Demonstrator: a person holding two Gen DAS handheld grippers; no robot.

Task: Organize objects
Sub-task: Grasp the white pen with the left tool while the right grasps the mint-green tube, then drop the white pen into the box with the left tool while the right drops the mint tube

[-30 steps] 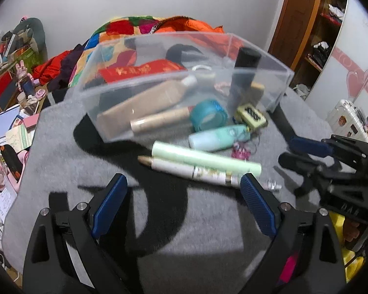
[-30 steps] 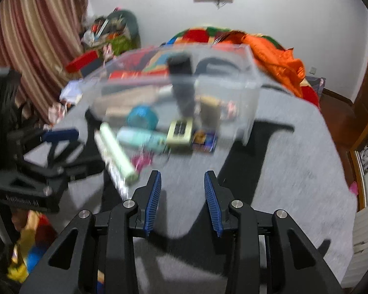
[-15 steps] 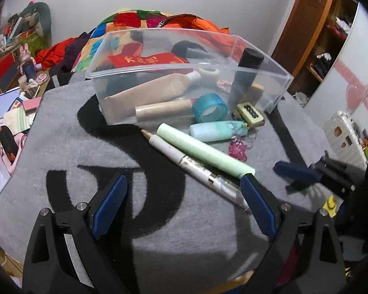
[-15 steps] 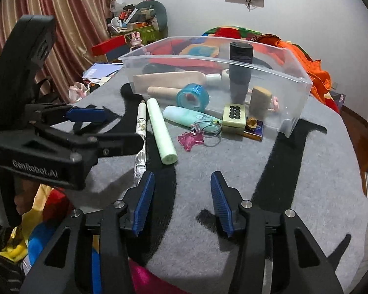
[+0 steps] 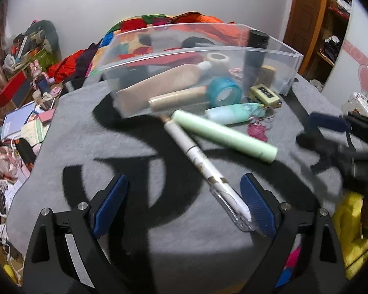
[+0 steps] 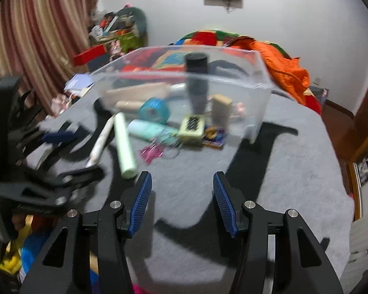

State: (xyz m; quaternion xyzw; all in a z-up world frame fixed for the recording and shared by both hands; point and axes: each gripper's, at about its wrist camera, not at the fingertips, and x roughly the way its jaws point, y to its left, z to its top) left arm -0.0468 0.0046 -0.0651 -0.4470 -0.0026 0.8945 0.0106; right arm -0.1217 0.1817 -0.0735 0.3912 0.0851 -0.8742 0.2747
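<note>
While the left gripper (image 5: 184, 204) is hovering spread wide over the grey tabletop (image 5: 135, 147), the white pen (image 5: 203, 169) is lying with its near end just beside the right-hand pad. Touching it, the green tube (image 5: 223, 133) is lying near the clear bin (image 5: 201, 49). The right gripper (image 6: 181, 201) has just been opening, nothing between its jaws.

My right-wrist view is smeared: the clear bin (image 6: 233, 83) and what sits in it are soft, and I can't read the small card (image 6: 214, 138) beside it. In my left-wrist view the right gripper (image 5: 316, 132) blurs, partly cut off.
</note>
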